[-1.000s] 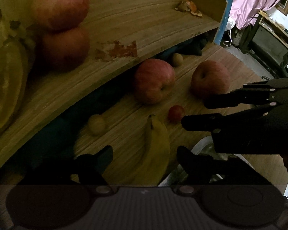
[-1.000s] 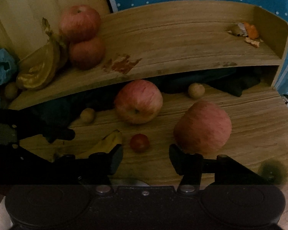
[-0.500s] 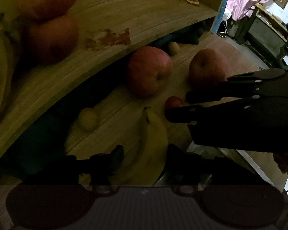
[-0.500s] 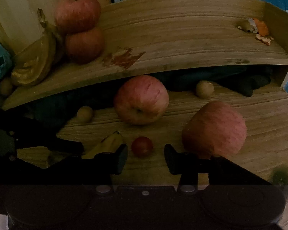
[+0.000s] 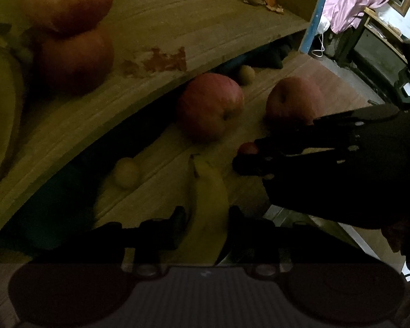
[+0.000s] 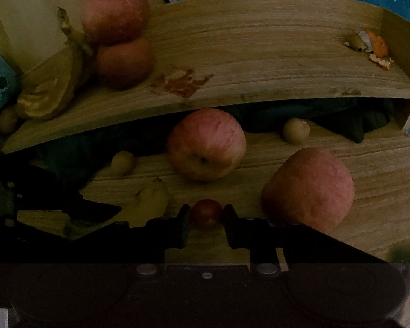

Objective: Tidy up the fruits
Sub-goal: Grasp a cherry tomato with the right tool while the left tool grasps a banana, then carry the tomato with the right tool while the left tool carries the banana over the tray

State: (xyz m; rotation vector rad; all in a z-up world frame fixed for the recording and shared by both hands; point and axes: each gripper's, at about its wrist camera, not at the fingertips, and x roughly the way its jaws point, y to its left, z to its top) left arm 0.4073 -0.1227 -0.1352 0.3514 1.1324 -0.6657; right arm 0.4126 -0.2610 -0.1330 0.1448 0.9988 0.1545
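Wood-grain surfaces dominate the left wrist view: an upper shelf (image 5: 205, 27) carrying two stacked apples (image 5: 71, 27), and a lower board (image 5: 161, 191) holding the loose fruit; the left gripper (image 5: 205, 218) has its jaws spread to either side of a yellow banana (image 5: 210, 194), closely flanking it, though whether they touch the skin cannot be told; beyond lie a small pale fruit (image 5: 127, 173), a large apple (image 5: 209, 106) and a second apple (image 5: 293, 101); the right gripper (image 5: 250, 155) reaches in from the right, its tips at a small red fruit (image 5: 248, 148), perhaps a cherry tomato

Right wrist view: the right gripper (image 6: 207, 216) has its jaws drawn in on either side of the small red fruit (image 6: 207, 213), which sits on the board directly between them; the pads appear to meet its sides, so the pinch looks made or all but made; the nearer apple (image 6: 309, 188) stands just beside the right jaw; orange peel scraps (image 6: 377, 49) lie at the shelf's far right corner

Judgement: the step in hand is a double pick, small red fruit on the right, banana on the left; the next move calls for gentle pressure on the soft fruit, a straight lift clear of the neighbouring apple, and full closure on the banana

Markings: no brand, label or legible writing in either view
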